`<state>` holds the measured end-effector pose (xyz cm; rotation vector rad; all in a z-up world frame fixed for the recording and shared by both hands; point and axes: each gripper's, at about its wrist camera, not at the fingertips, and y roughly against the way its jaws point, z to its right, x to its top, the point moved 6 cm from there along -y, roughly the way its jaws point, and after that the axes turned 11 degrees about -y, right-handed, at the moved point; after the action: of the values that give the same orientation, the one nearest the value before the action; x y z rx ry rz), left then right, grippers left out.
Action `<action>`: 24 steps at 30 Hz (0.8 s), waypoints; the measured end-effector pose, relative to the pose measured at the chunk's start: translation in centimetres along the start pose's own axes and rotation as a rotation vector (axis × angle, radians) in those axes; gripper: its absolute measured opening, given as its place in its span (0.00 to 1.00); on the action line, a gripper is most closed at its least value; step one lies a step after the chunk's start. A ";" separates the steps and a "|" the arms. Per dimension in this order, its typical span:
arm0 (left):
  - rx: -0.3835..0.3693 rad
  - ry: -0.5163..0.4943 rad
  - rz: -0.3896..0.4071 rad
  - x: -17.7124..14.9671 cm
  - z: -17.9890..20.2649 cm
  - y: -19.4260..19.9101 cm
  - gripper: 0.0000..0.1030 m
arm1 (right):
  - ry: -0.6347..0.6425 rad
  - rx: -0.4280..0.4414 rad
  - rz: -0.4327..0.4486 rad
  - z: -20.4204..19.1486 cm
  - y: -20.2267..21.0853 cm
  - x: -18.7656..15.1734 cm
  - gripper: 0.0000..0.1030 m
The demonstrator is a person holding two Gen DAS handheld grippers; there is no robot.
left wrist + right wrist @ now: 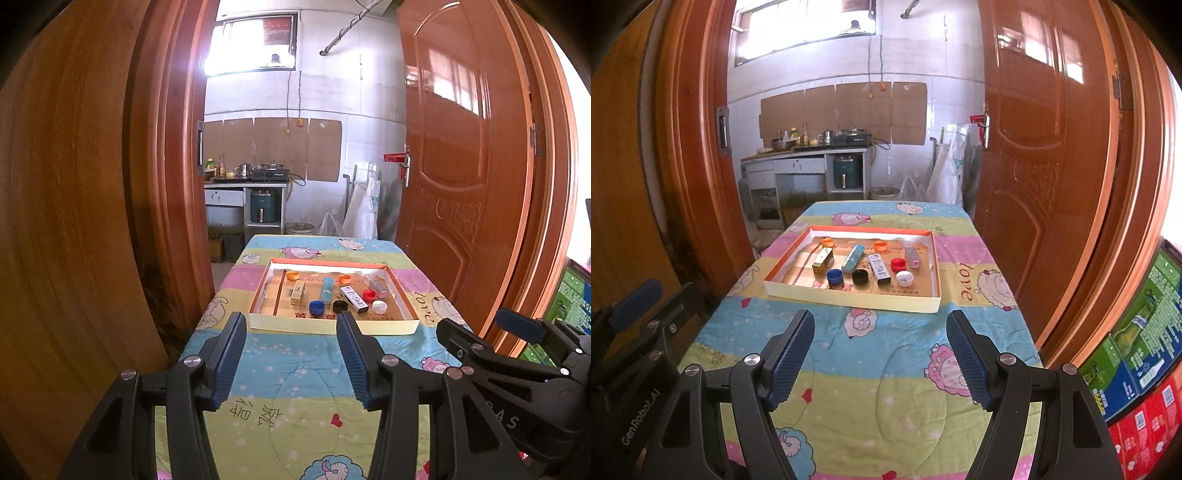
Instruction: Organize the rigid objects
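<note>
Ahead of my right gripper (881, 354), whose pads were dark blue on black arms, the quilt (871, 373) showed bands of light blue, yellow-green and pink with pink cartoon sheep, red hearts and white stars. Farther ahead sat a shallow box (849, 297), cream outside, orange along its inner rim. In it I saw two orange caps, a blue cap (834, 276), a black cap (860, 276), a red cap (898, 264) and a white cap (904, 278), plus a gold carton (823, 261) and a teal carton (853, 257).
</note>
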<state>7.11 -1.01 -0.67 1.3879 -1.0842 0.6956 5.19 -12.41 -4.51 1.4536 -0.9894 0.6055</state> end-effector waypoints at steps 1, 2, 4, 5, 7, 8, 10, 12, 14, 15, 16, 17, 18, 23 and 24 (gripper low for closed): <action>0.000 -0.001 -0.001 0.0 0.0 0.0 0.49 | -0.001 0.001 -0.001 0.0 0.0 0.0 0.73; -0.001 -0.002 -0.001 0.0 0.0 0.0 0.49 | -0.002 0.002 -0.001 0.0 0.1 0.0 0.73; 0.000 -0.002 0.000 0.0 0.0 0.0 0.49 | -0.001 0.003 0.000 0.0 0.2 -0.1 0.73; -0.002 -0.001 0.000 0.0 0.0 0.0 0.49 | -0.002 0.003 0.000 0.0 0.3 -0.1 0.73; -0.005 -0.001 -0.001 0.0 0.1 0.1 0.49 | -0.002 0.004 0.000 0.0 0.3 -0.1 0.73; -0.004 -0.002 -0.001 0.0 0.1 0.1 0.49 | -0.003 0.004 -0.001 0.0 0.3 -0.1 0.73; -0.005 -0.002 -0.001 0.0 0.1 0.1 0.49 | -0.004 0.005 0.001 0.0 0.4 -0.1 0.73; -0.005 -0.002 0.000 0.0 0.1 0.1 0.49 | -0.003 0.005 0.002 -0.1 0.4 -0.1 0.73; -0.002 -0.003 0.001 0.0 0.1 0.2 0.49 | -0.004 0.007 0.001 -0.1 0.4 -0.1 0.73; -0.003 -0.003 0.001 0.0 0.1 0.2 0.49 | -0.003 0.006 0.002 -0.1 0.4 -0.1 0.73; -0.005 -0.003 0.001 0.0 0.1 0.2 0.49 | -0.003 0.005 0.002 -0.2 0.5 -0.1 0.73; -0.005 -0.003 0.001 0.0 0.1 0.2 0.49 | -0.004 0.006 0.002 -0.1 0.5 -0.1 0.73; -0.004 -0.004 0.001 0.0 0.2 0.2 0.49 | -0.004 0.006 0.002 -0.1 0.4 -0.1 0.73; -0.004 -0.005 0.001 -0.1 0.2 0.2 0.49 | -0.004 0.006 0.002 -0.1 0.5 -0.1 0.73; -0.004 -0.005 0.001 -0.1 0.2 0.2 0.49 | -0.003 0.005 0.002 -0.1 0.4 -0.1 0.73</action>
<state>6.86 -1.14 -0.66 1.3865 -1.0898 0.6911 4.78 -12.26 -4.34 1.4588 -0.9925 0.6082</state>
